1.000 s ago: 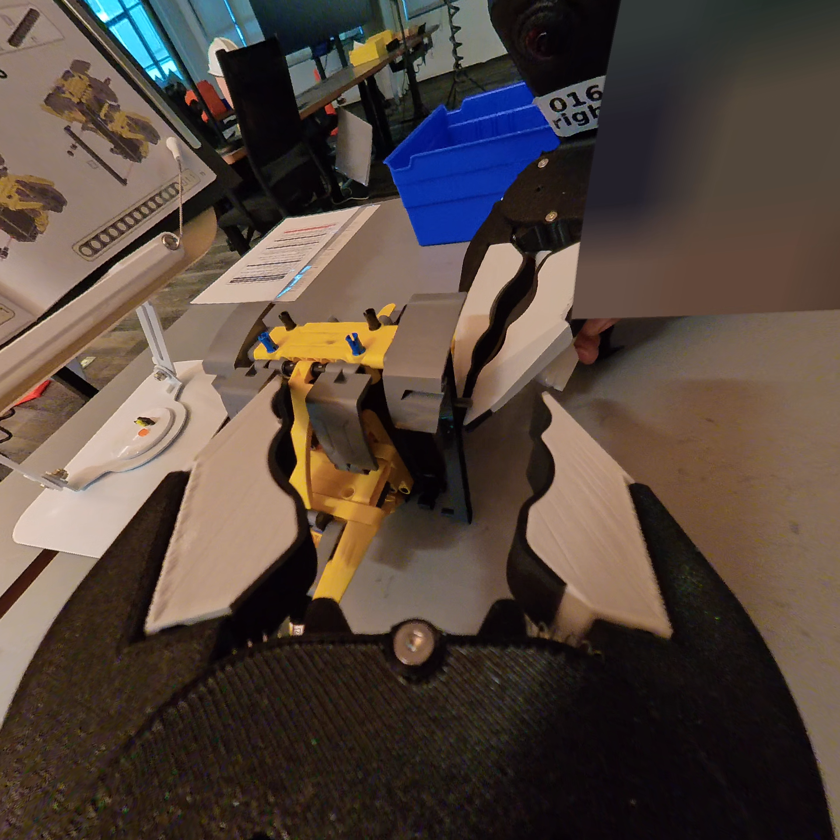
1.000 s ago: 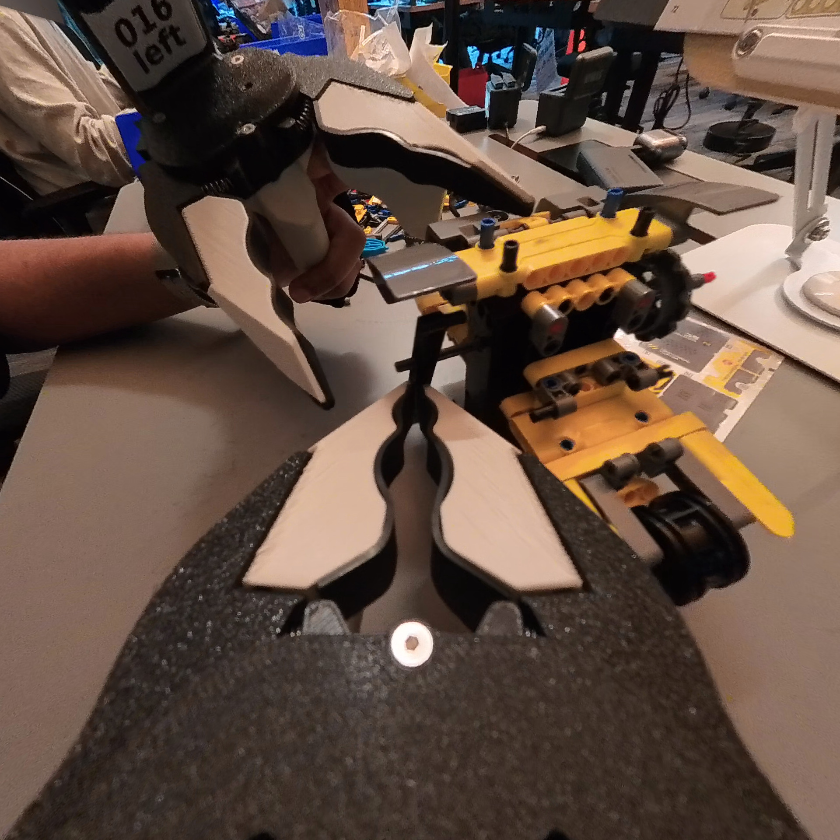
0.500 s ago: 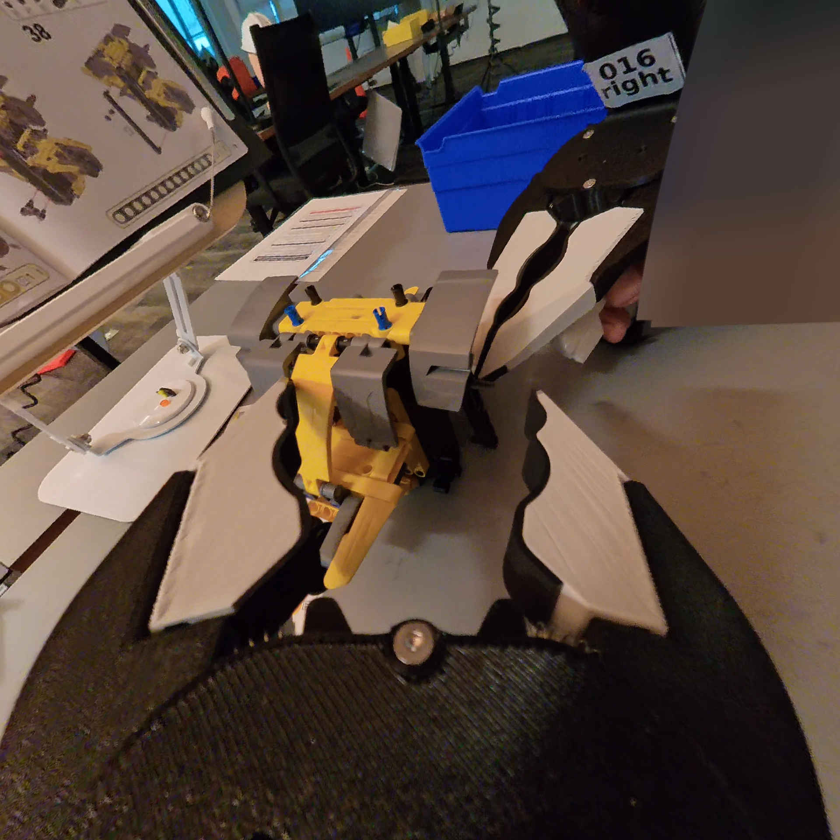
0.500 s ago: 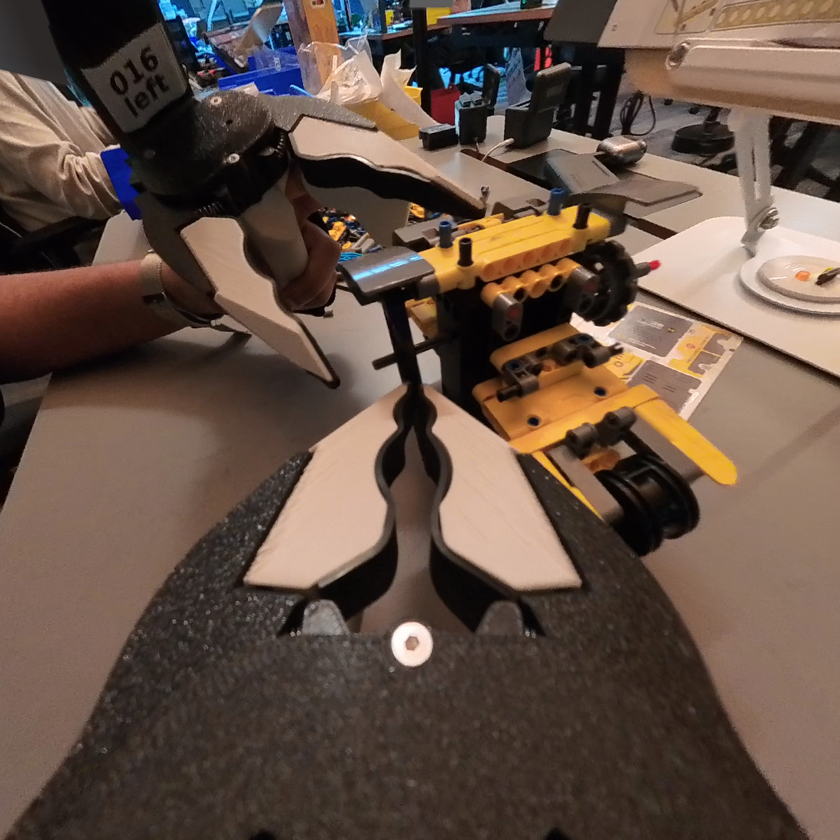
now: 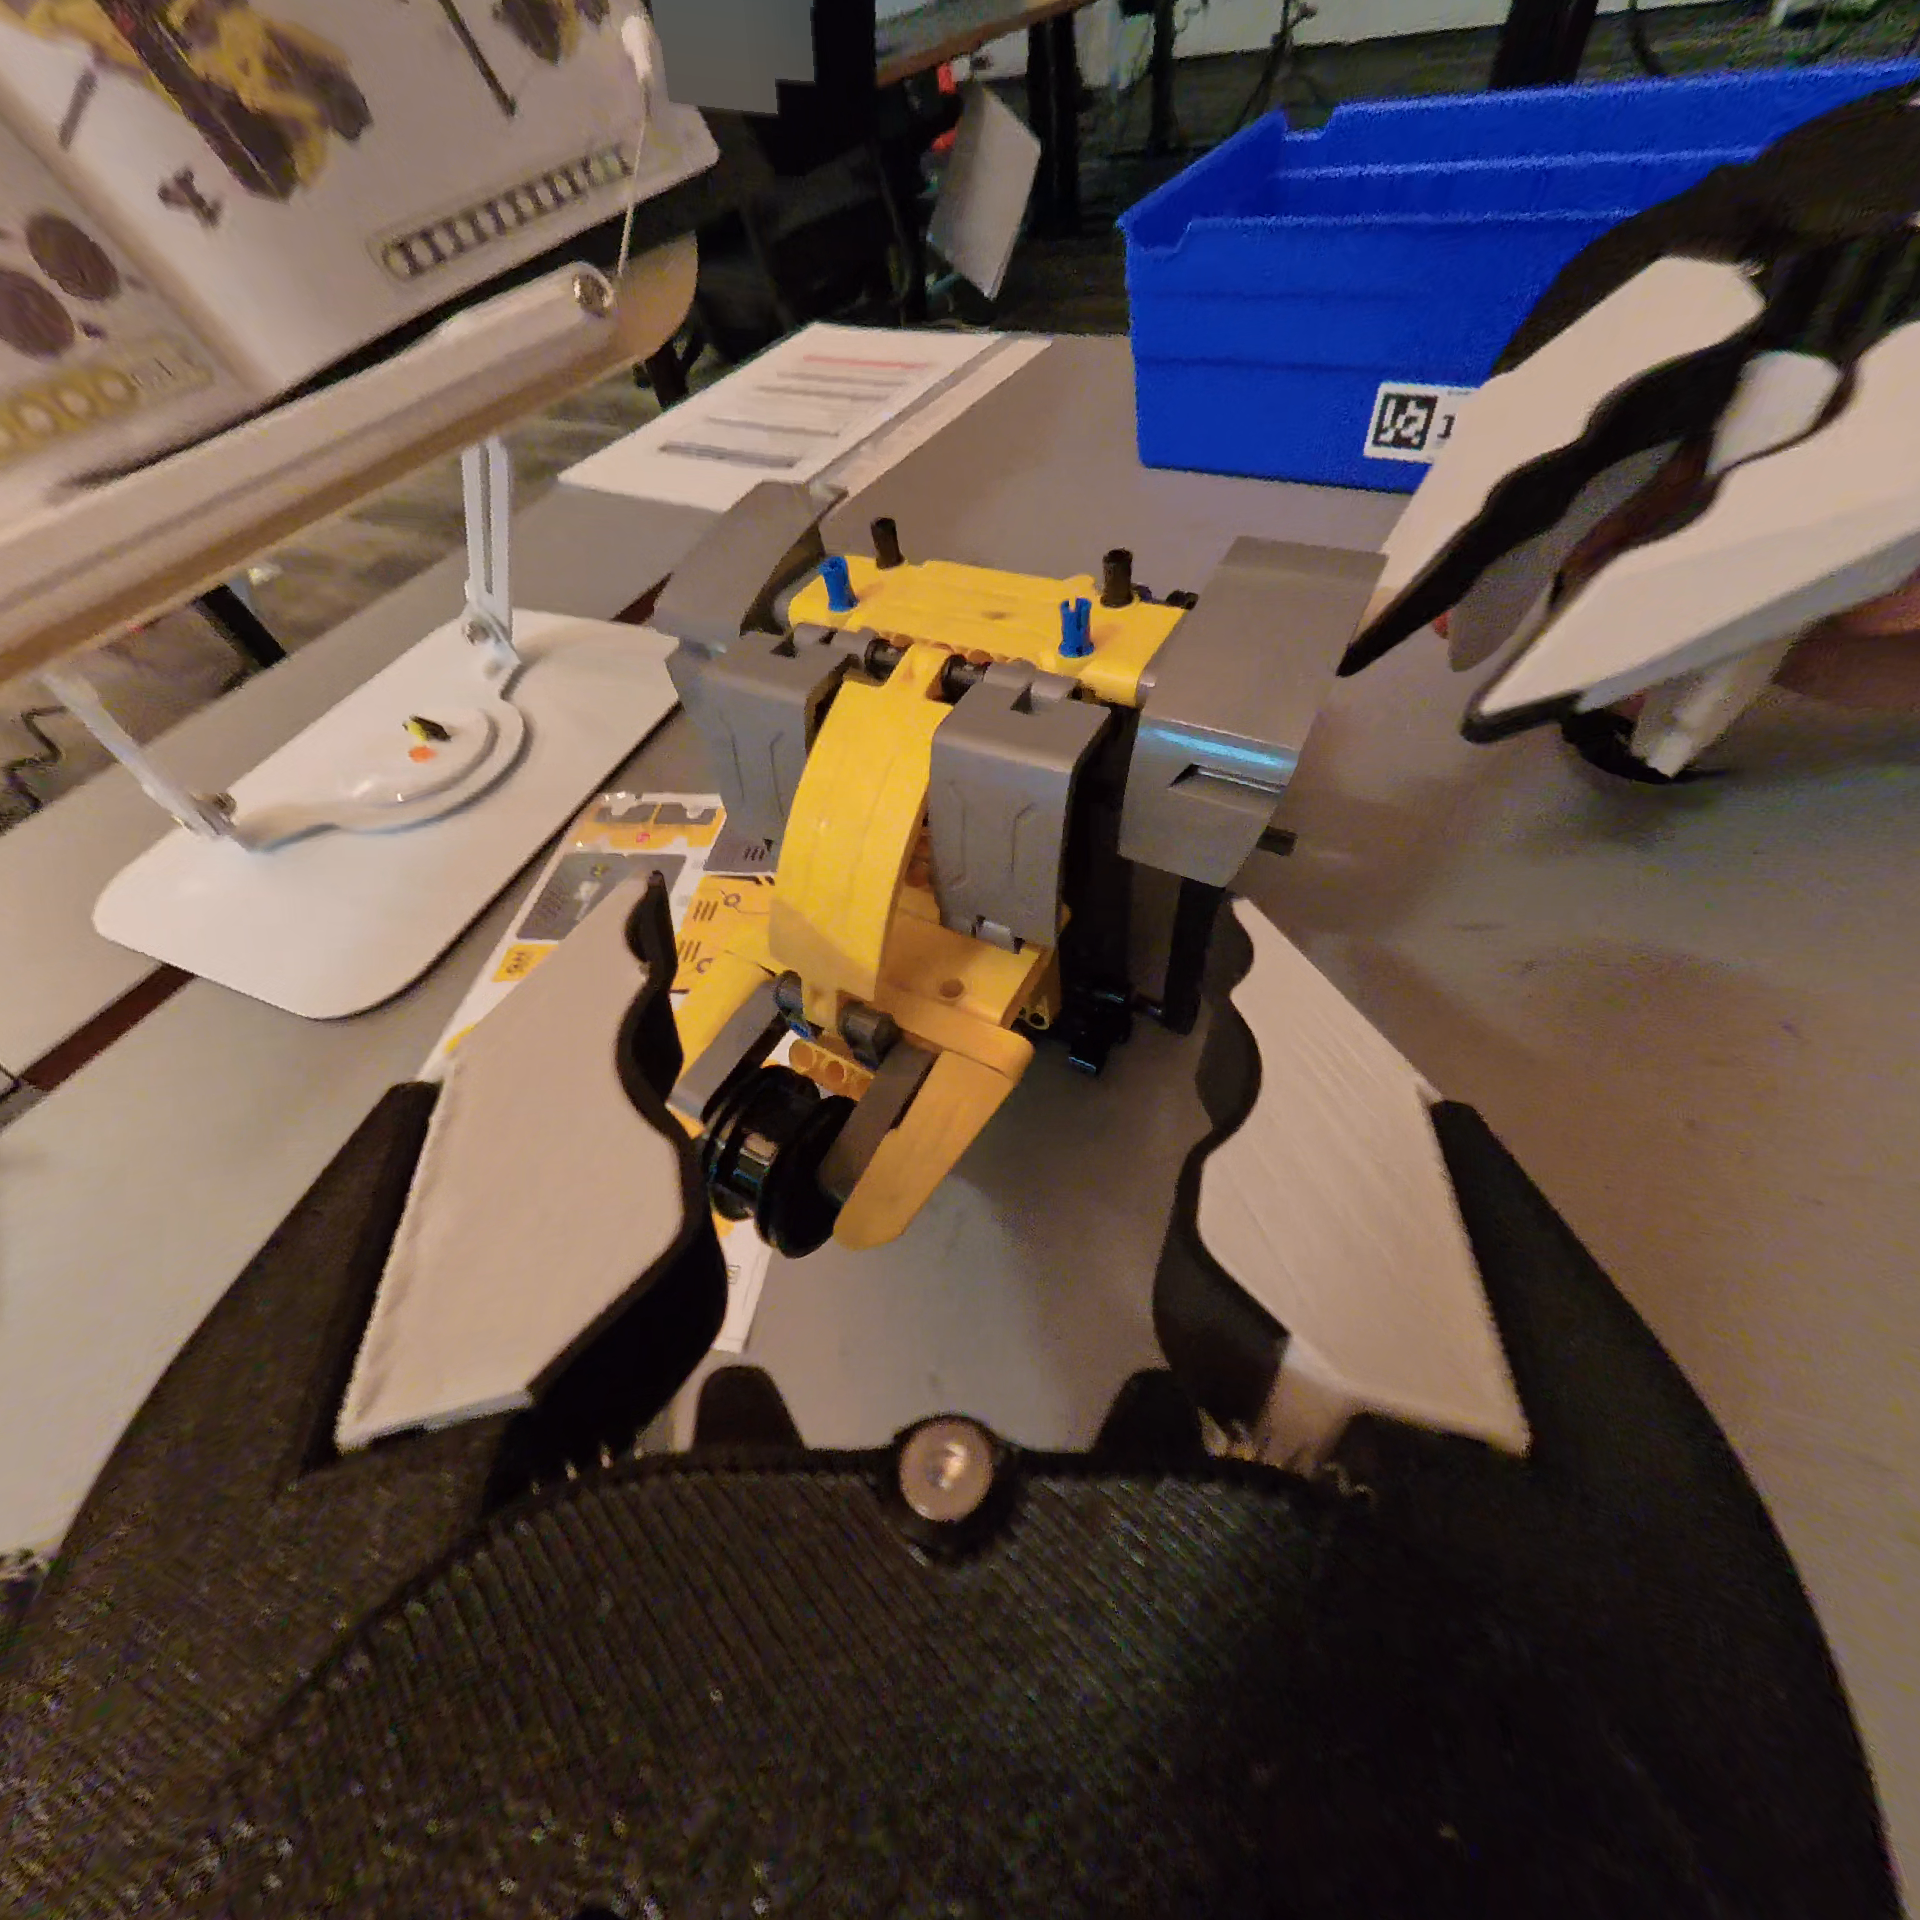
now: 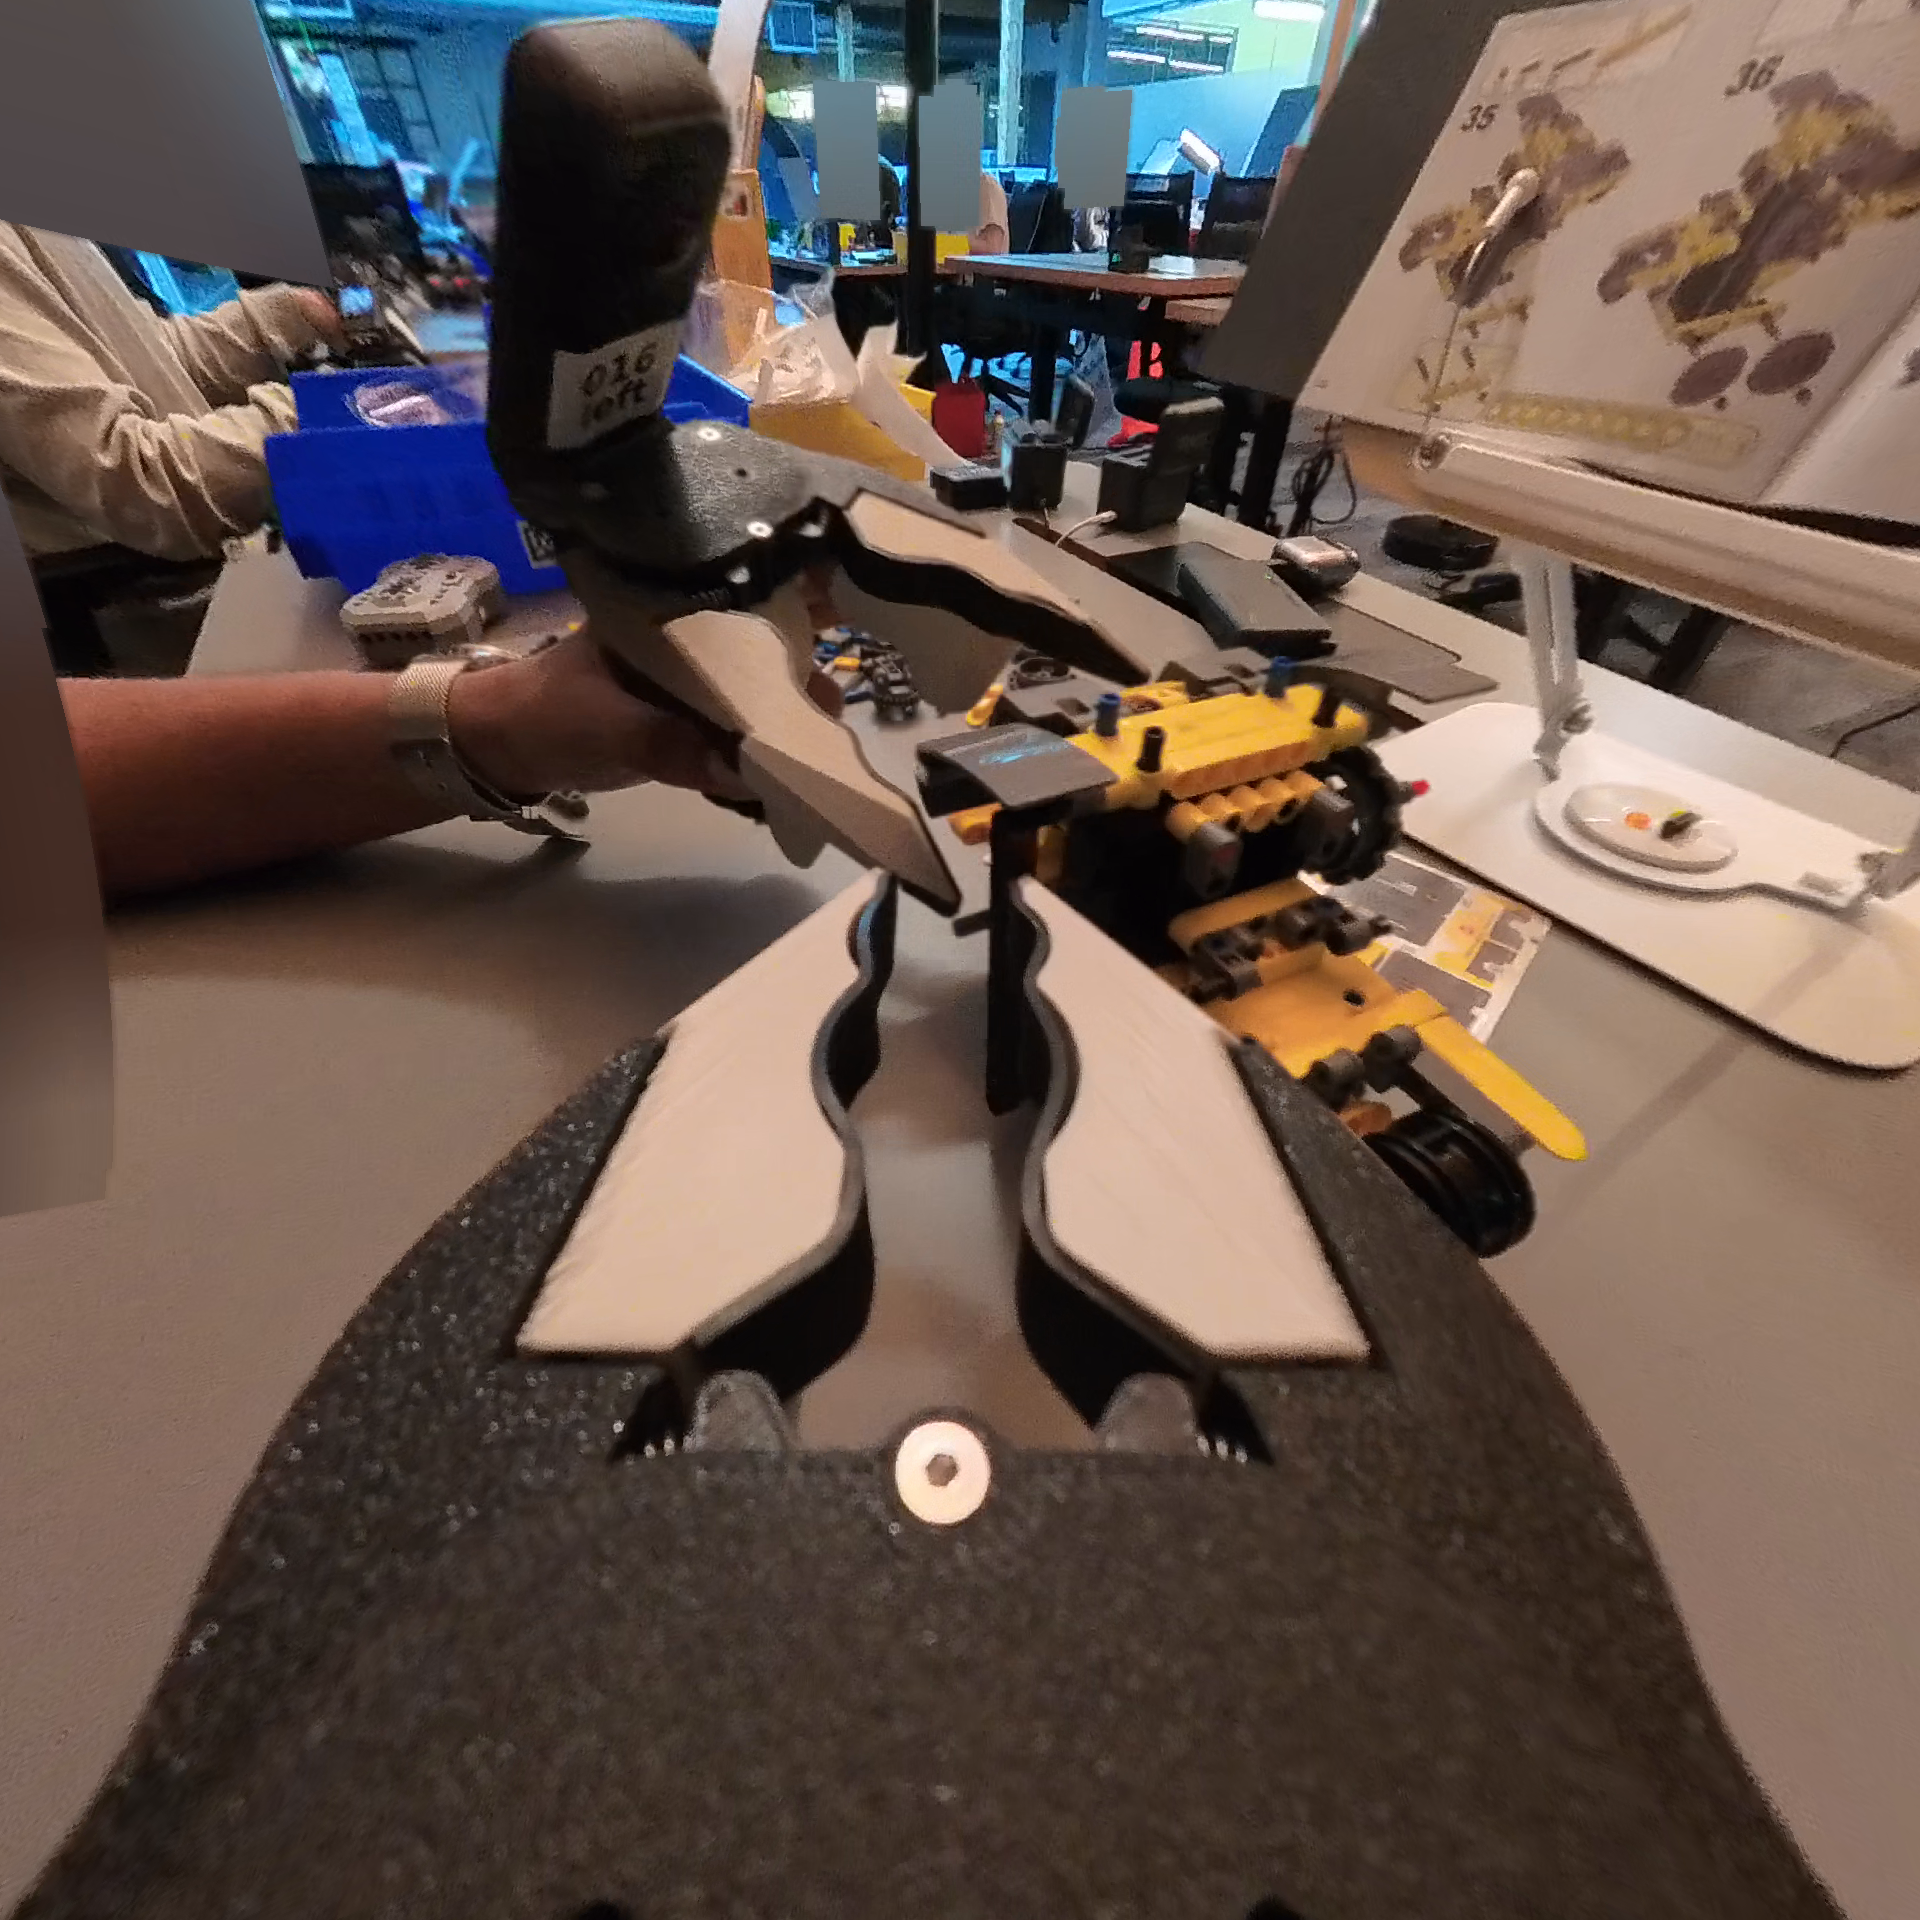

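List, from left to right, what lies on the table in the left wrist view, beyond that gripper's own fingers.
White stand base → sticker sheet → yellow and grey brick model → right gripper, with the blue bin behind it.

Both views are dim and warm-toned, lit from overhead; colours lean brown and amber. In the left wrist view the desk carries soft, diffuse shadows under the yellow brick model, which is sharp at centre. Toward ten o'clock the instruction sheet smears with motion blur, and at two o'clock the right gripper is blurred as well. Wide-angle distortion bends straight lines near every edge. In the right wrist view the whole frame is softer; a cool bluish glare sits on the model's grey panel, and the far room at twelve o'clock glows blue-green, out of focus. Fine grain speckles the dark foreground.
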A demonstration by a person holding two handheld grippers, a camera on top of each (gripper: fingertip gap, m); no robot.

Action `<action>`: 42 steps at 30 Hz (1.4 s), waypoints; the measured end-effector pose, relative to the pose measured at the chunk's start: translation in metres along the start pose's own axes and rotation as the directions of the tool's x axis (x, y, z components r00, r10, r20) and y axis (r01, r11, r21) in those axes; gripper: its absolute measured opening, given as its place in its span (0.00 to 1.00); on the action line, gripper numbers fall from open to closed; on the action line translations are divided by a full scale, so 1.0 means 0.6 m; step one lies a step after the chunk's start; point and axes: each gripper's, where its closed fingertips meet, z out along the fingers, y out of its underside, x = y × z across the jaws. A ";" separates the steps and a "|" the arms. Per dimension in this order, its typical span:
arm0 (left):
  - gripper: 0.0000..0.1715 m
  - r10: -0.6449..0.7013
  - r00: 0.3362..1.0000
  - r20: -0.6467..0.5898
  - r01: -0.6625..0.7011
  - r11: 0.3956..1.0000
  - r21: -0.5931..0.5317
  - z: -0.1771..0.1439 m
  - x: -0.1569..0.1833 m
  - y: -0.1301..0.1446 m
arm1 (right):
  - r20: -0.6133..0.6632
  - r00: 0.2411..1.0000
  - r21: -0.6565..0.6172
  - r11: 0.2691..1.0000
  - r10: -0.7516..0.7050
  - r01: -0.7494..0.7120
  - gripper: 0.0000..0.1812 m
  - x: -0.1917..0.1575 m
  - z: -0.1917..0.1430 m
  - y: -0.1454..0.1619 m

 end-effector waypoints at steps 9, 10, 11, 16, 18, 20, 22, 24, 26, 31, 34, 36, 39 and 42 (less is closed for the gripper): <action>0.52 0.030 0.999 0.037 -0.024 0.986 -0.162 0.016 0.011 0.038 | -0.101 0.982 -0.111 0.983 -0.157 0.146 0.14 0.004 0.013 0.030; 0.50 0.027 0.999 0.043 -0.019 0.985 -0.174 0.013 0.011 0.038 | -0.112 0.982 -0.118 0.983 -0.154 0.141 0.14 0.009 0.013 0.032; 0.49 0.013 0.999 0.041 -0.005 0.983 -0.185 0.011 0.012 0.037 | -0.126 0.981 -0.120 0.984 -0.148 0.133 0.14 0.014 0.012 0.033; 0.44 -0.079 0.997 -0.015 0.074 0.977 -0.200 -0.007 0.028 0.026 | -0.188 0.980 -0.097 0.994 -0.068 0.051 0.13 0.047 -0.001 0.031; 0.41 -0.089 0.995 -0.043 0.078 0.974 -0.211 -0.015 0.036 0.023 | -0.199 0.980 -0.076 0.997 -0.019 0.004 0.13 0.058 -0.008 0.029; 0.37 -0.099 0.992 -0.082 0.079 0.972 -0.222 -0.020 0.047 0.020 | -0.204 0.979 -0.054 0.998 0.022 -0.033 0.13 0.067 -0.014 0.027; 0.37 -0.097 0.992 -0.086 0.076 0.972 -0.223 -0.019 0.051 0.018 | -0.194 0.980 -0.034 0.998 0.053 -0.061 0.13 0.070 -0.019 0.024; 0.42 -0.064 0.997 -0.049 0.052 0.974 -0.222 -0.013 0.045 0.022 | -0.163 0.983 -0.019 0.996 0.078 -0.083 0.15 0.065 -0.020 0.021; 0.51 0.000 1.000 0.014 0.003 0.972 -0.233 -0.005 0.034 0.028 | -0.143 0.986 -0.014 0.996 0.090 -0.093 0.15 0.060 -0.021 0.019; 0.63 0.113 0.988 0.108 -0.081 0.961 -0.263 0.009 0.022 0.025 | -0.128 0.990 -0.049 0.996 0.062 -0.069 0.15 0.050 -0.017 0.025; 0.63 0.081 0.992 0.095 -0.054 0.963 -0.263 0.016 0.023 0.021 | -0.122 0.992 -0.078 0.996 0.036 -0.046 0.16 0.043 -0.011 0.032; 0.63 0.033 0.995 0.089 -0.009 0.965 -0.261 0.019 0.018 0.021 | -0.122 0.992 -0.090 0.996 0.016 -0.027 0.16 0.038 -0.006 0.035; 0.59 -0.044 0.996 0.078 0.063 0.965 -0.255 0.024 0.009 0.022 | -0.135 0.991 -0.099 0.995 -0.011 -0.002 0.16 0.035 -0.001 0.039; 0.51 -0.102 0.994 0.026 0.105 0.962 -0.253 0.029 0.012 0.028 | -0.155 0.988 -0.128 0.991 0.016 -0.036 0.18 0.034 0.006 0.053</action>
